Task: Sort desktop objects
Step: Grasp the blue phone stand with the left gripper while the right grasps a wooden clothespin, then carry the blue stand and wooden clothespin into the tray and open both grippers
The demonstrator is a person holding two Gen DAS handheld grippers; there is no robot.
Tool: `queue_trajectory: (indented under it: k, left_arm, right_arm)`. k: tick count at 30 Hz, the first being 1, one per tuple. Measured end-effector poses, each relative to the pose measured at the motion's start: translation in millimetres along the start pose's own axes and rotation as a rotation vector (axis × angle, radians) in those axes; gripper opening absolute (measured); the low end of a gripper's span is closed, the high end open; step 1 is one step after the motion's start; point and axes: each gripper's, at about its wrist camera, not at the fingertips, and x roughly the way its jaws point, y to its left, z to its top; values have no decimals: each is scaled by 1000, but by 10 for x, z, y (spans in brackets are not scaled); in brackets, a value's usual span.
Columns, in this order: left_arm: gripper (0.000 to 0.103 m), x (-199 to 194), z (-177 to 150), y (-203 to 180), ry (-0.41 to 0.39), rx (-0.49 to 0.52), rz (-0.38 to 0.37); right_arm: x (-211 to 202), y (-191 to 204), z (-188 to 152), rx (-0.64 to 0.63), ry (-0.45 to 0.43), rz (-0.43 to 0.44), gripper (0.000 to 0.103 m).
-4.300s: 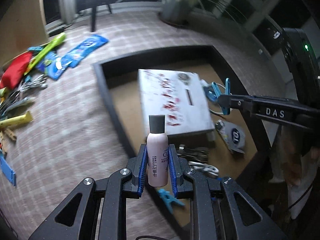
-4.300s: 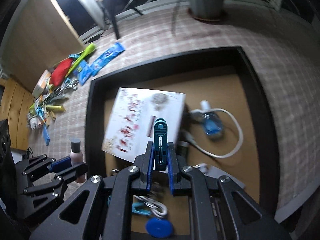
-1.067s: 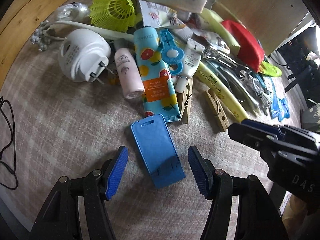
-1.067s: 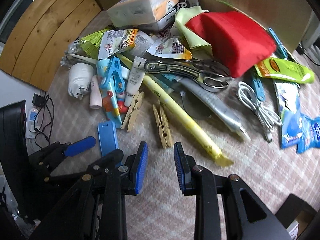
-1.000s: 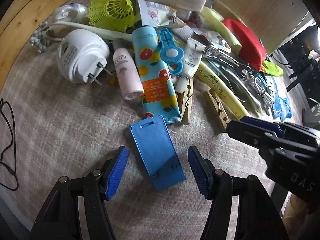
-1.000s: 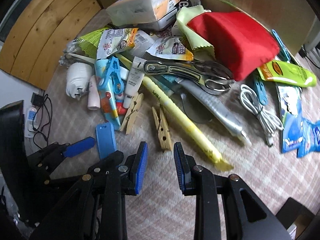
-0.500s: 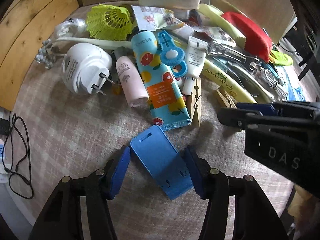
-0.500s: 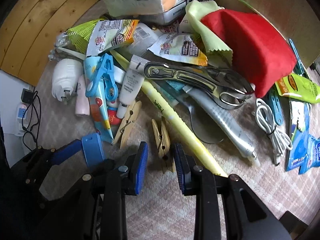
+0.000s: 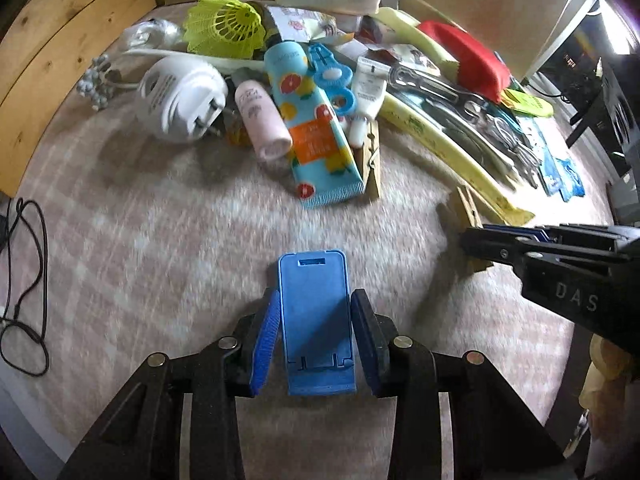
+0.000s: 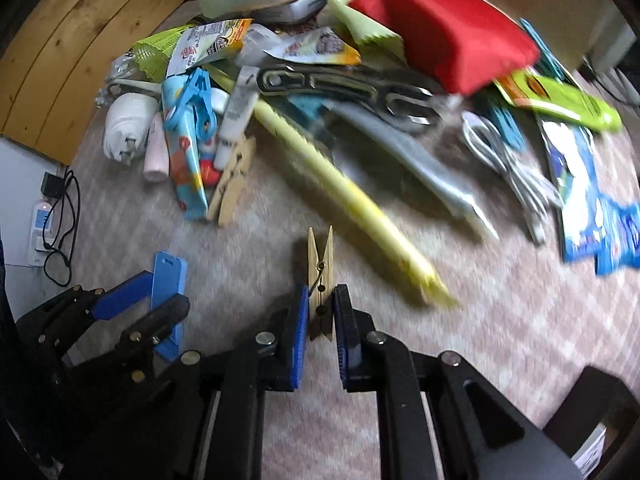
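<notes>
A blue plastic phone stand lies flat on the checked cloth, straight between the blue pads of my left gripper. The jaws are closing and the pads touch both long edges of the stand. A wooden clothespin sits between the pads of my right gripper, whose jaws are also closing and pinch its rear end. The right gripper also shows at the right of the left wrist view. The left gripper and the stand show at the lower left of the right wrist view.
A pile lies beyond both grippers: white plug adapter, pink bottle, fruit-print tube, a second clothespin, long yellow packet, pliers, red pouch, white cable. A black cord hangs at the left edge.
Both grippers came in over their objects and narrowed their jaws. The blue stand turned straight between the left pads. The right pads closed around the clothespin's end.
</notes>
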Motion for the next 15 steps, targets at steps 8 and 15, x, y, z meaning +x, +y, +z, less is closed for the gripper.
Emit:
queue_trajectory:
  k: [8,15]
  left_arm:
    - [34,-331,-146,-284,-50,66,-32]
    - [34,-535,-97,-805,-78,214,-102]
  right_arm:
    - [-425,-177,-423,57,-64,32,13]
    - [-918,-687,-917,153,-139,28,13]
